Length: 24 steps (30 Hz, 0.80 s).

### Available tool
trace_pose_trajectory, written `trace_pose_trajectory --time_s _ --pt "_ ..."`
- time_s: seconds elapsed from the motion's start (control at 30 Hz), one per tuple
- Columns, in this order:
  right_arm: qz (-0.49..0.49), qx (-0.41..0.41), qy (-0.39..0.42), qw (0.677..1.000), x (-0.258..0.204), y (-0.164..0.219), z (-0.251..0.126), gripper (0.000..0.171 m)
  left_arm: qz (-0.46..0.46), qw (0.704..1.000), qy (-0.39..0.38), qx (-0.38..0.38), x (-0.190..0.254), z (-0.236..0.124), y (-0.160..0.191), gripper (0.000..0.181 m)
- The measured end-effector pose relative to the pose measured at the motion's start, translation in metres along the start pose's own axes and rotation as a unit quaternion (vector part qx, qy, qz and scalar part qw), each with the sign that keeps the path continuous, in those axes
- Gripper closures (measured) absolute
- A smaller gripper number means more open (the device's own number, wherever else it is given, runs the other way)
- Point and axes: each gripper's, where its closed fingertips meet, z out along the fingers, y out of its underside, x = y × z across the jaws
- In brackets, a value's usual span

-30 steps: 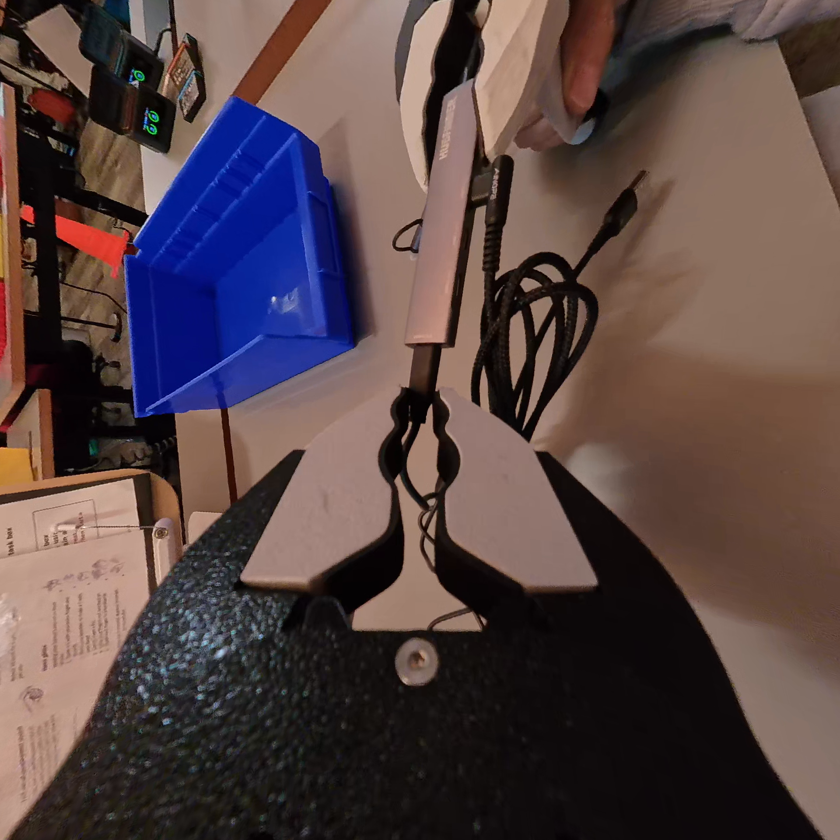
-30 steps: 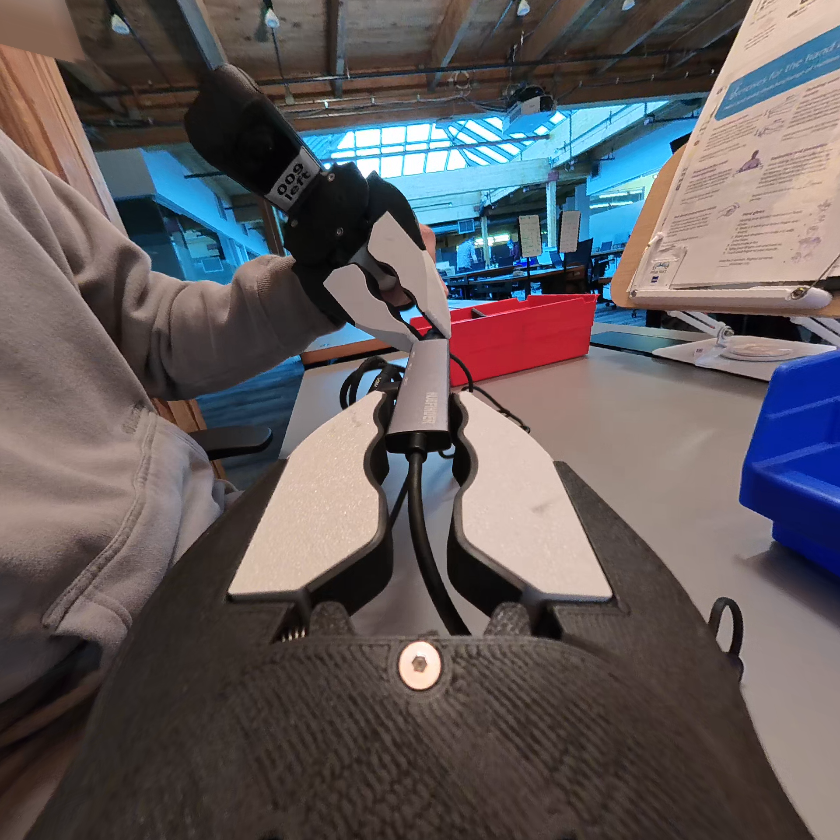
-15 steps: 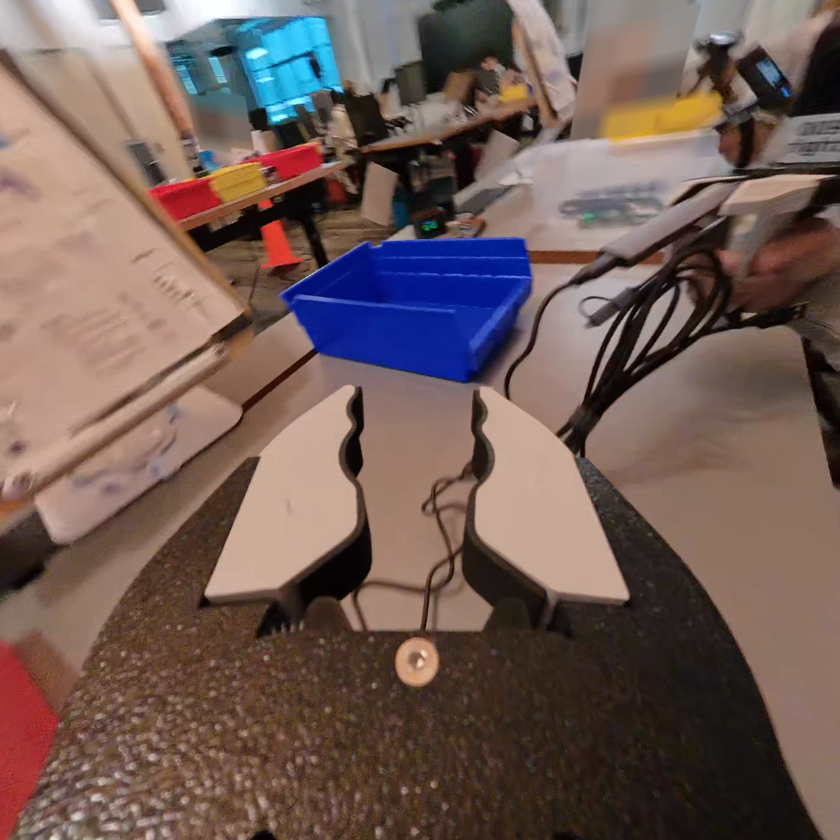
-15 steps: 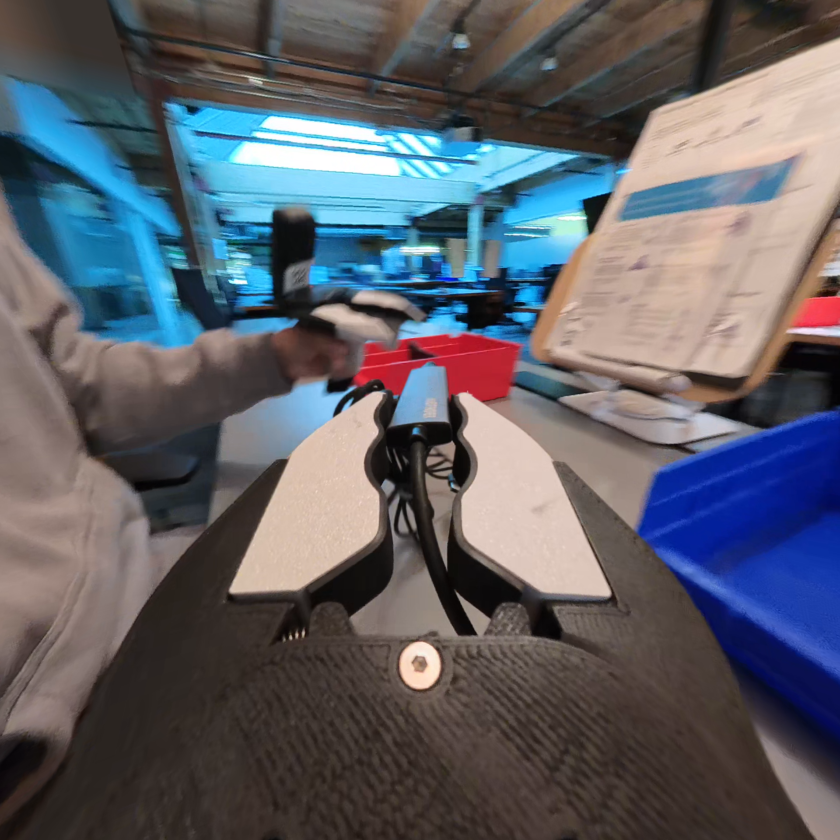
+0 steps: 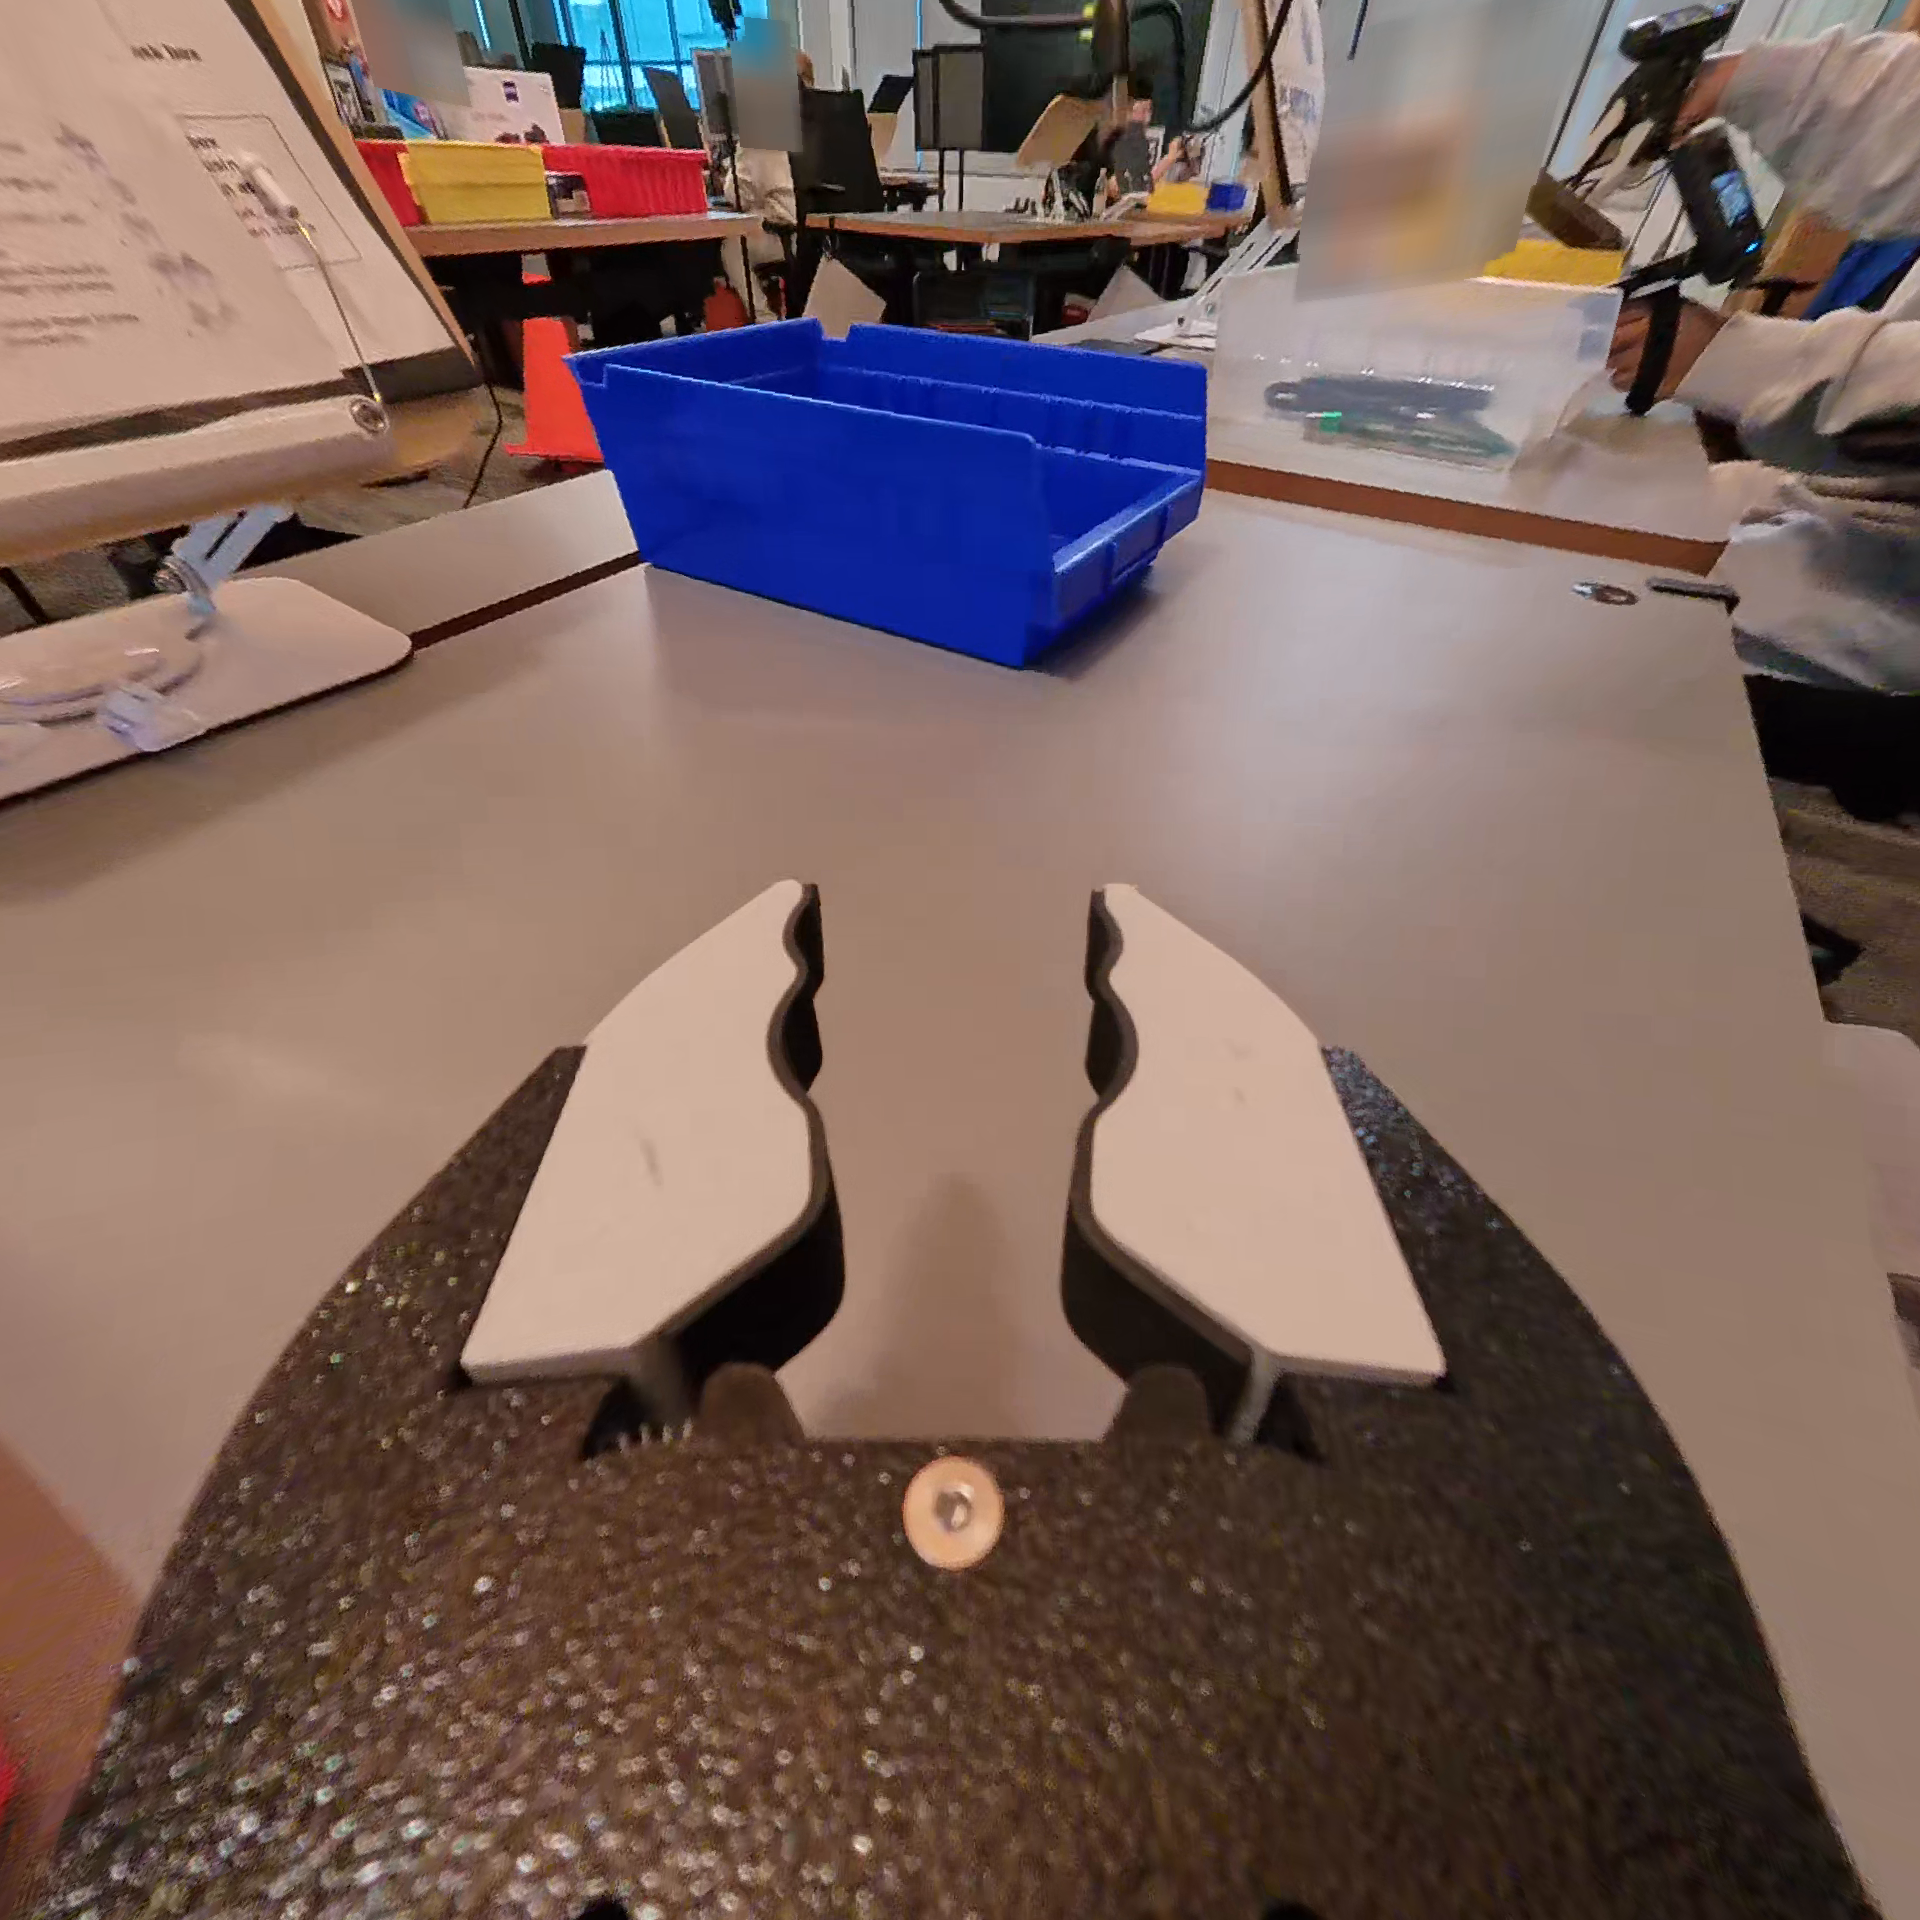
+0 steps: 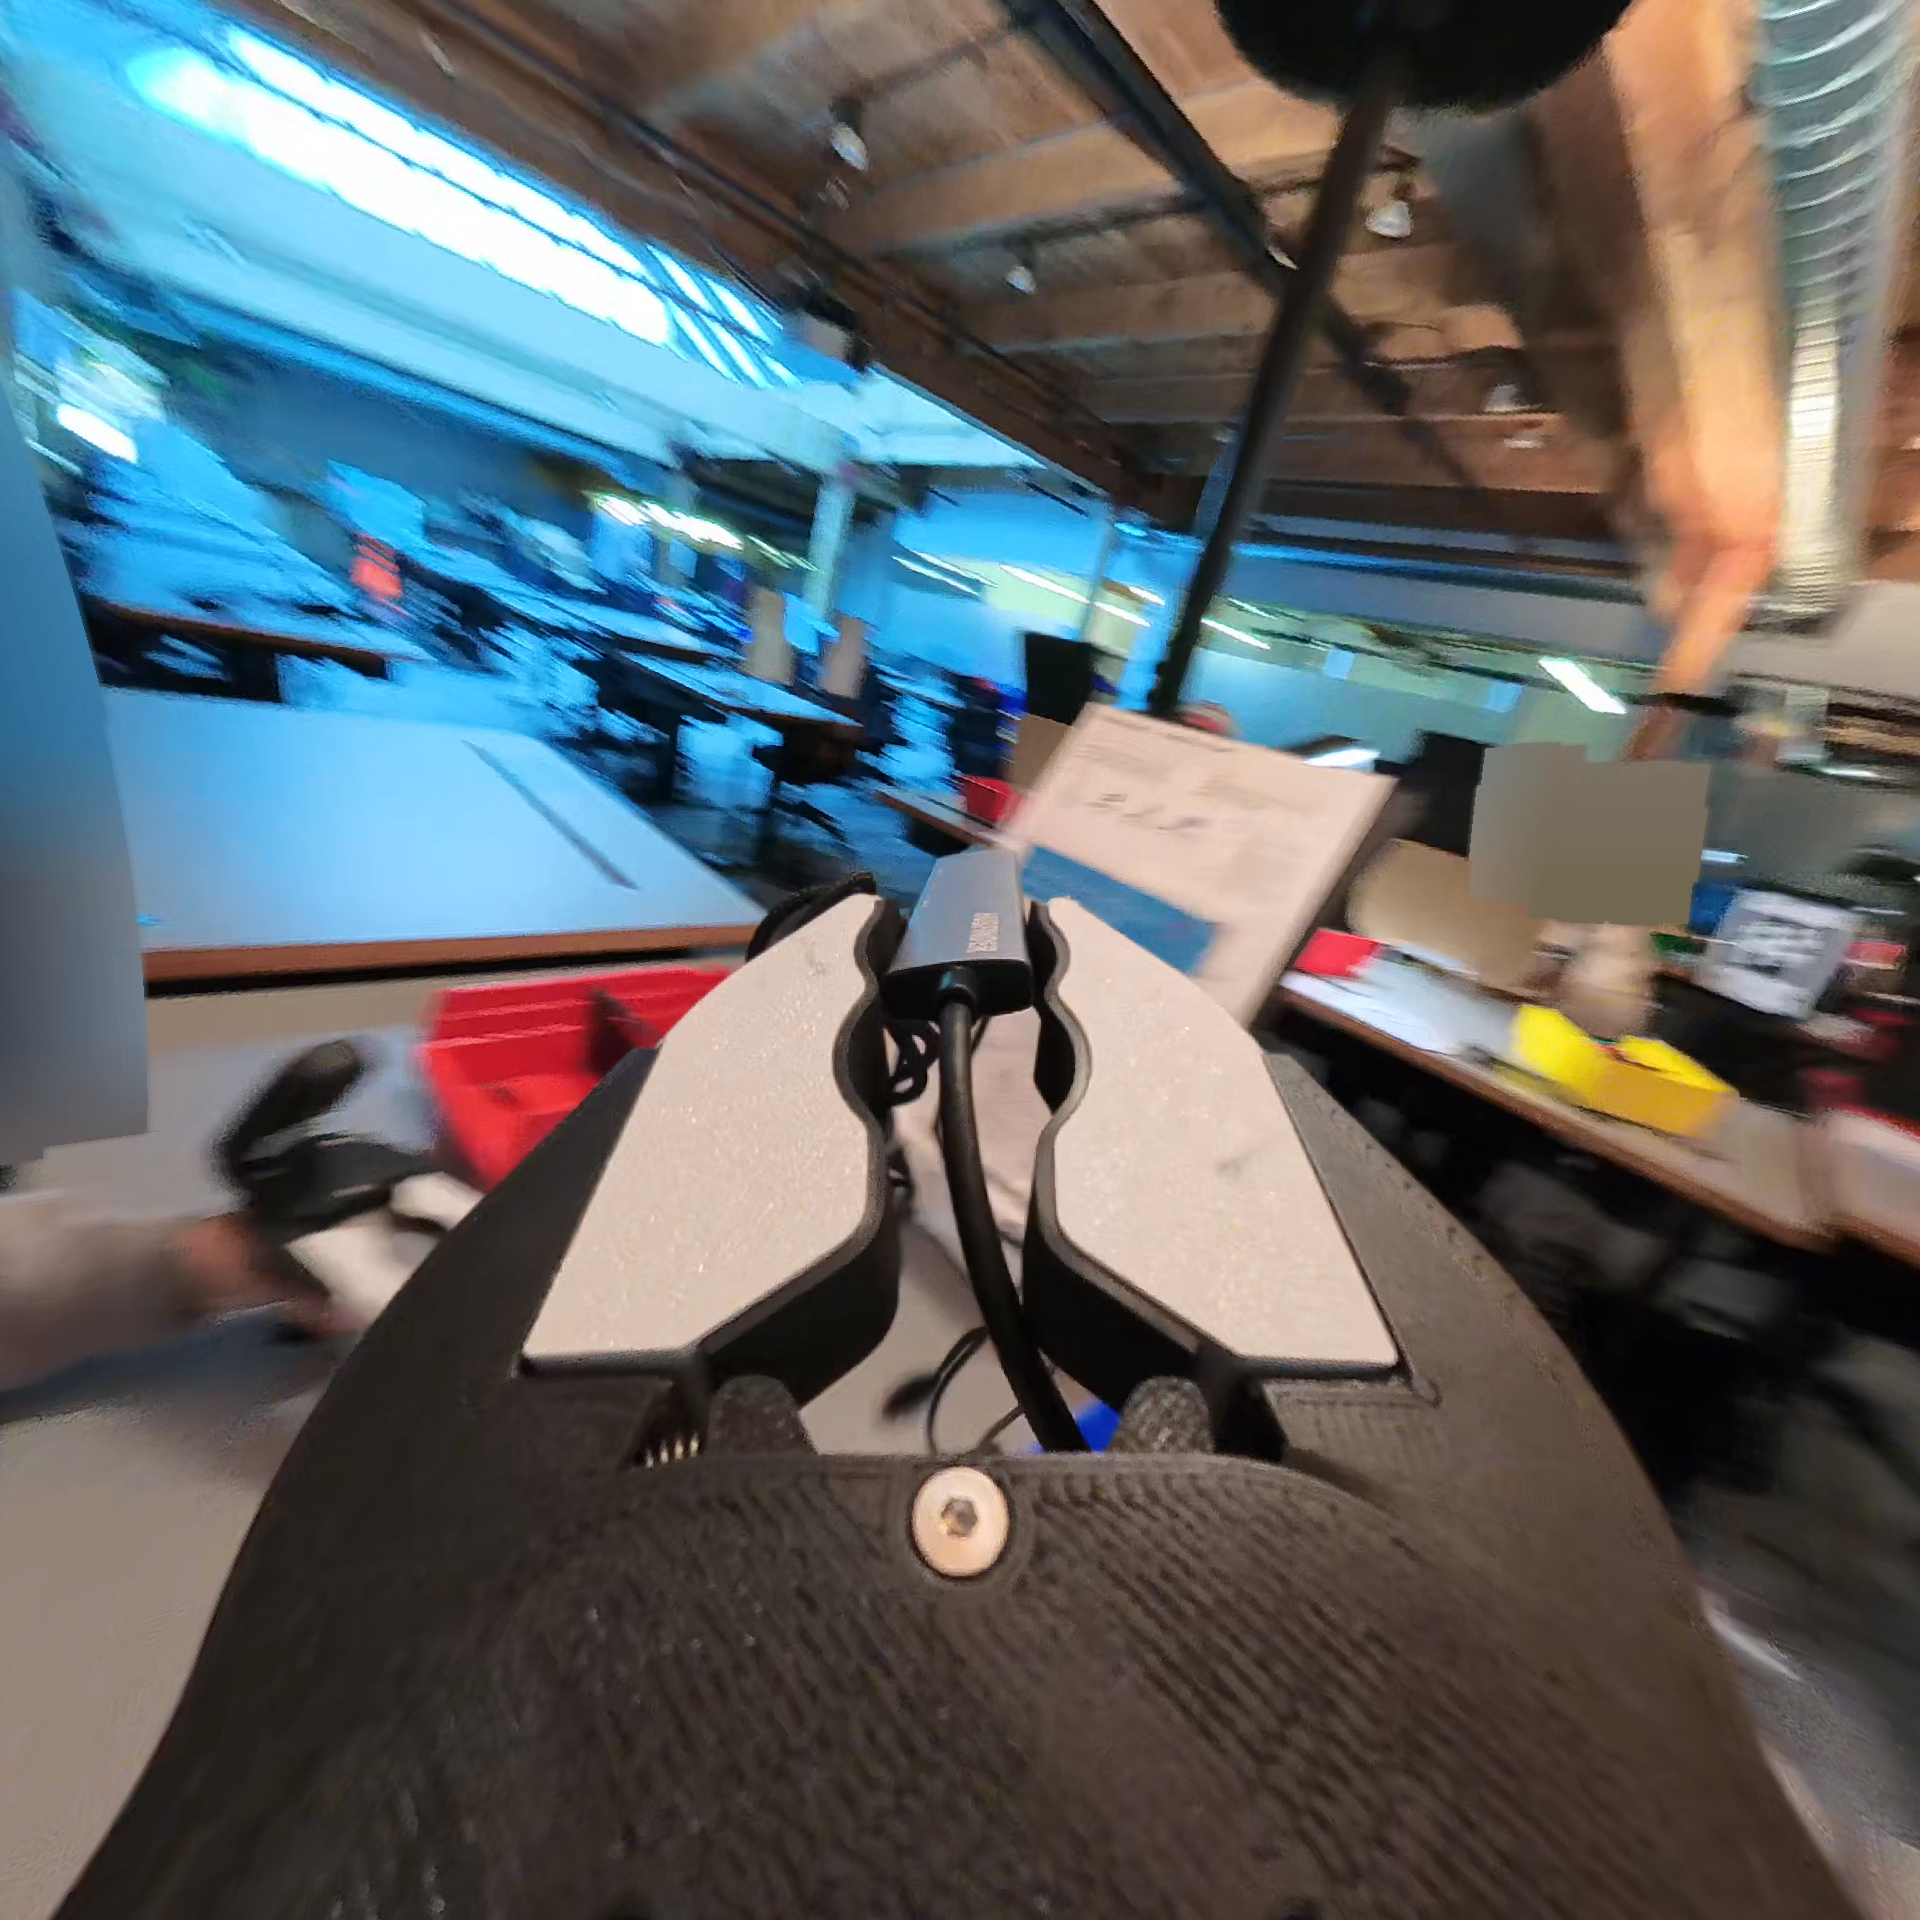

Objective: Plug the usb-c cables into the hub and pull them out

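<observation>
Grey laminate fills my left wrist view: the bench (image 5: 1299, 831) runs wide and bare ahead of me, with a blue bin (image 5: 894, 488) sitting on it near the far edge and a white document stand (image 5: 177, 343) off to the left. My left hand-held gripper (image 5: 951, 914) is spread wide, jaws well apart, nothing between them and nothing touching the pale finger plates, just bench surface showing through the gap.

Over on the right wrist view everything behind is smeared with motion blur, so I can't read much of the room, but a red bin (image 6: 540, 1049) shows low on the left. My right hand-held gripper (image 6: 961, 925) is closed on the hub (image 6: 966, 940), pinching its near end between the fingertips. The hub is a slim, dark grey metal bar pointing straight away from me along the fingers, raised above the bench. Its own black cable (image 6: 977, 1195) leaves the near end and drops back through the gap between the fingers toward the gripper body. Thinner dark cable loops (image 6: 904, 1070) hang just under the left finger; I can't tell where they end.
</observation>
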Motion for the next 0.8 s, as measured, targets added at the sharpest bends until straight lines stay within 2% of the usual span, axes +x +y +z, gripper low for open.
trace_pose_trajectory --time_s 0.1,0.17,0.33,0.47,0.57,0.7,0.8 --pt "-0.037 -0.058 0.062 0.996 0.043 0.004 0.021 0.147 -0.005 1.000 0.014 0.008 0.003 0.005 0.000 0.135" --pt "-0.047 -0.111 0.112 0.986 0.072 0.028 0.034 0.147 -0.002 1.000 0.019 0.010 0.003 0.008 -0.001 0.135" --pt "0.006 -0.269 0.200 0.942 0.121 0.142 0.048 0.147 0.008 0.999 0.035 0.000 0.007 0.010 0.001 0.136" --pt "0.100 -0.344 0.213 0.909 0.126 0.233 0.057 0.147 0.018 0.999 0.040 -0.003 0.011 0.007 0.003 0.137" --pt "0.177 -0.332 0.222 0.900 0.129 0.266 0.069 0.147 0.016 0.999 0.034 0.001 0.011 0.003 0.003 0.138" --pt "0.312 -0.236 0.234 0.890 0.139 0.289 0.079 0.147 0.010 1.000 0.028 0.007 0.011 0.000 0.002 0.140" --pt "0.394 -0.167 0.244 0.870 0.146 0.312 0.069 0.147 0.016 0.999 0.027 0.004 0.014 -0.003 0.003 0.140"
